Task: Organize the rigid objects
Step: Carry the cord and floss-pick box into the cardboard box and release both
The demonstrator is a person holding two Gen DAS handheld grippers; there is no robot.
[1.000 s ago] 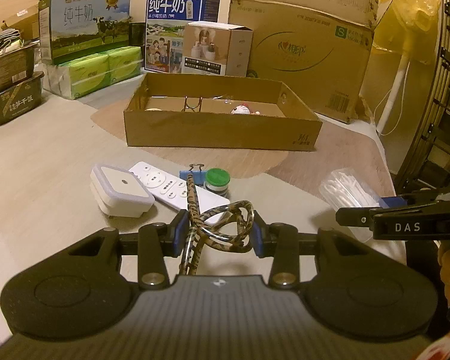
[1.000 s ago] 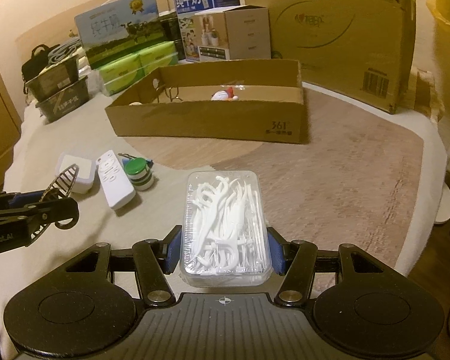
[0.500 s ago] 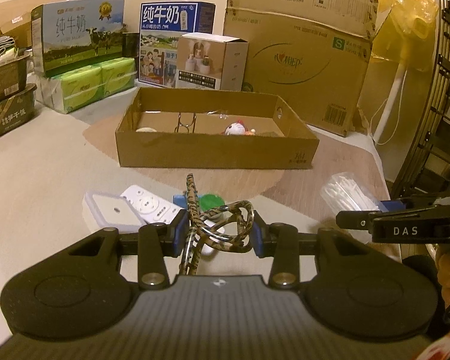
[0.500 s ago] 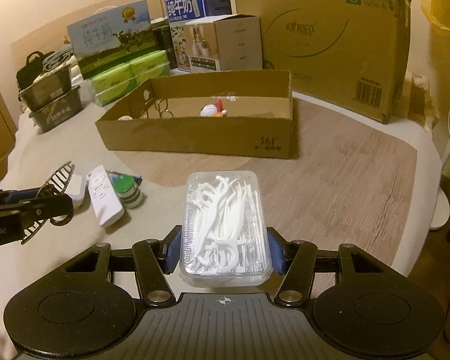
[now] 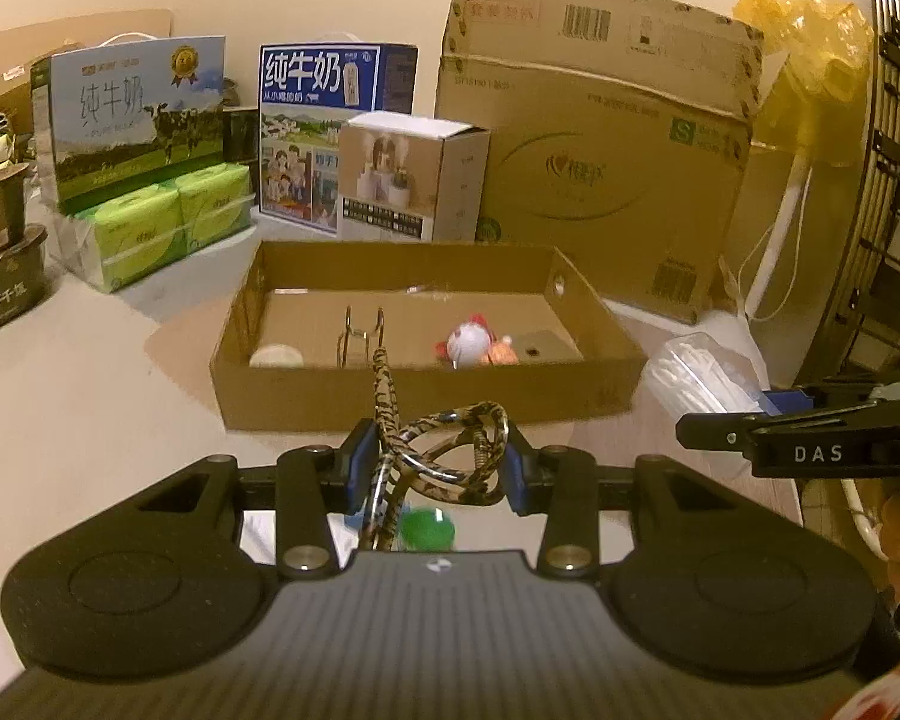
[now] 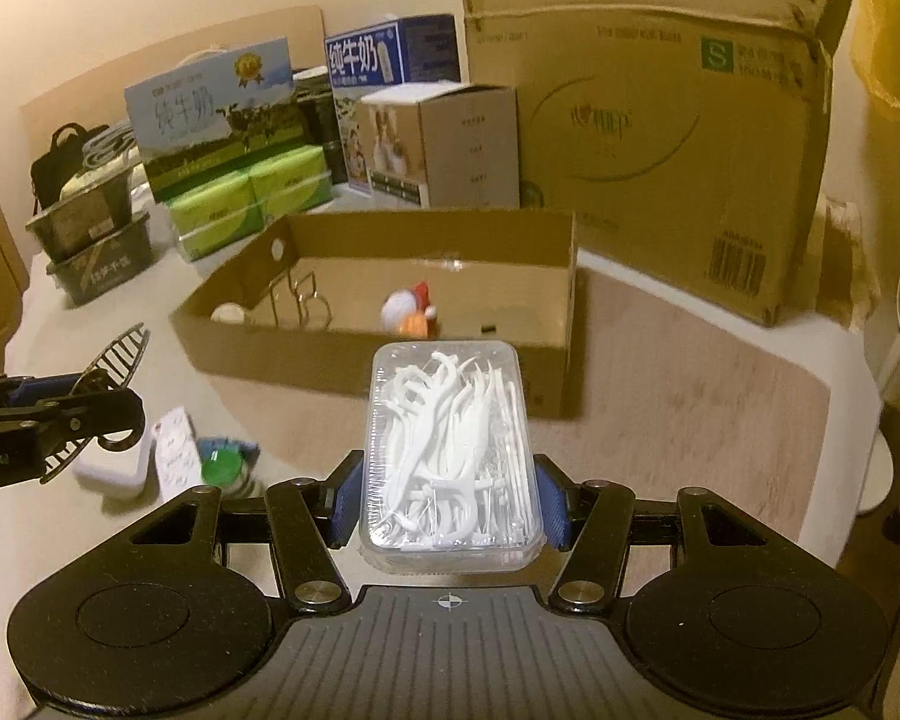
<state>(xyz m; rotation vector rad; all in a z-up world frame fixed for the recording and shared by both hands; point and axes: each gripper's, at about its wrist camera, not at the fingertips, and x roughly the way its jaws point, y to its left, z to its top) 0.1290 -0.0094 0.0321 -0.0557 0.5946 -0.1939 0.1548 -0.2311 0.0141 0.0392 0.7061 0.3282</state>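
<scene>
My left gripper [image 5: 432, 465] is shut on a leopard-print hair clip [image 5: 444, 450], held above the table in front of the open shallow cardboard box [image 5: 426, 405]. My right gripper [image 6: 450, 501] is shut on a clear plastic box of white floss picks [image 6: 450, 450], also held in front of that box [image 6: 561, 300]. The right gripper and floss box [image 5: 699, 375] show at the right of the left wrist view. The box holds a white-and-red toy [image 5: 471, 345], a wire rack [image 5: 363, 336] and a round white item [image 5: 276, 355].
On the table below lie a white remote [image 6: 174, 450], a white square case [image 6: 114, 468] and a green-capped jar [image 6: 222, 467]. Milk cartons [image 5: 132, 120], green tissue packs [image 5: 162, 228] and a big carton [image 5: 600, 150] stand behind the box. The table edge runs at right [image 6: 858, 420].
Both grippers have moved forward and up toward the cardboard box with their loads. The remote, case and jar have slid down under the left gripper.
</scene>
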